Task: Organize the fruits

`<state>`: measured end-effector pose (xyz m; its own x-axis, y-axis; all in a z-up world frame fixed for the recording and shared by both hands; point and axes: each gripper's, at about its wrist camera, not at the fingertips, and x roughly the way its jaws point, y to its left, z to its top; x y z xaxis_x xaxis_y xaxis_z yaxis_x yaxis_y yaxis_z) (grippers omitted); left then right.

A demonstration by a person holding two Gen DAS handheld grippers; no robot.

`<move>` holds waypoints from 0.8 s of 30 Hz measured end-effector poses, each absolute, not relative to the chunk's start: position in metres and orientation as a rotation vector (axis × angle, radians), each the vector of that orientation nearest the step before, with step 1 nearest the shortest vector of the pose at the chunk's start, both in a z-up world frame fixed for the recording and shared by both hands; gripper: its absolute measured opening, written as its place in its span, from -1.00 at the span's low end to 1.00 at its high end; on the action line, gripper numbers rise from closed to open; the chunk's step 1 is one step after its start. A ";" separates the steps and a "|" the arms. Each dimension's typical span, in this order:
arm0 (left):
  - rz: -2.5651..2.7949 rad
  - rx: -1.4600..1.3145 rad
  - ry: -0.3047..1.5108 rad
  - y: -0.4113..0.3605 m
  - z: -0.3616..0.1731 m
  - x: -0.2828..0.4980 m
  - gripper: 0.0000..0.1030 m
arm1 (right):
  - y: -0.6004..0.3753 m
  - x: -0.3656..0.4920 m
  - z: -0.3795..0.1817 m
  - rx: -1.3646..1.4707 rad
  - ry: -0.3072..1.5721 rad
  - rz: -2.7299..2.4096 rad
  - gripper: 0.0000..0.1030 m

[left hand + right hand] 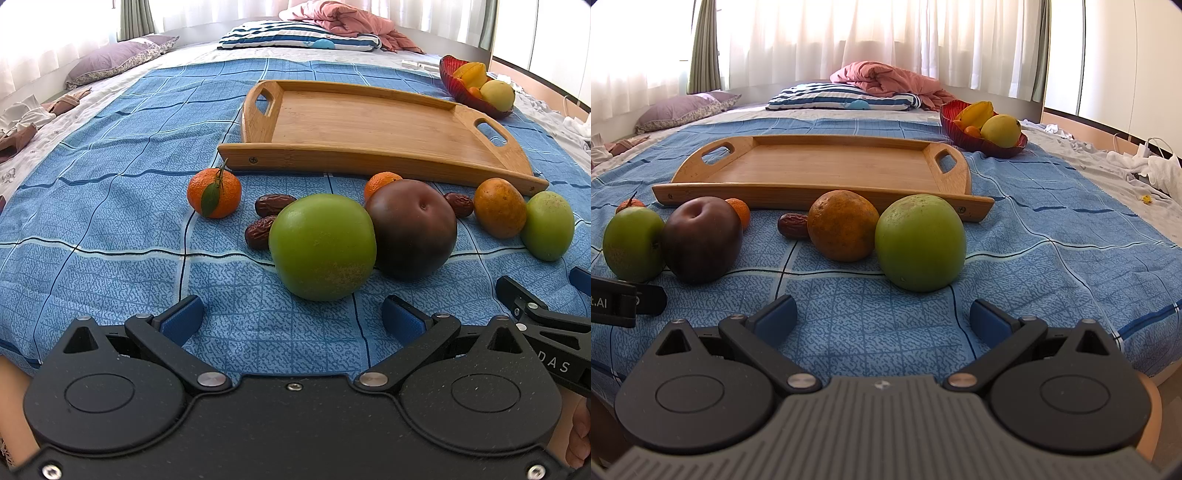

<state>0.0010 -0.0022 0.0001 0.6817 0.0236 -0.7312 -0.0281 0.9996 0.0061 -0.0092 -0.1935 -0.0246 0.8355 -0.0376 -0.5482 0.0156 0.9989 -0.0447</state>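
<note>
Both grippers, left gripper (pixel 293 314) and right gripper (pixel 882 314), gape wide and empty over the bed. Each faces a green apple (pixel 322 246) (pixel 919 242); close gently around its middle, then lift onto the tray (pixel 369 122).

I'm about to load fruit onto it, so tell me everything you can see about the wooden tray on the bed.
The wooden tray is a light, bamboo-looking rectangle with raised rims and a cut-out handle hole in each rounded end. Screw heads show at the ends of its near side rail. It lies flat on the blue checked bedspread, its long side facing the grippers, and nothing sits in it. The loose fruit lies on the cloth in front of it; whether any piece touches the rail cannot be told. The red fruit bowl stands beyond its right end.
</note>
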 end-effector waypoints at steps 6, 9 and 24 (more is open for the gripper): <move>0.029 -0.005 0.820 -0.002 0.000 0.001 1.00 | -0.194 -0.010 -0.025 -0.039 0.580 -0.028 1.00; 0.029 -0.005 0.820 -0.002 0.000 0.001 1.00 | -0.195 -0.010 -0.025 -0.039 0.580 -0.028 1.00; 0.030 0.001 0.813 -0.003 -0.001 0.000 1.00 | -0.194 -0.012 -0.024 -0.037 0.570 -0.029 1.00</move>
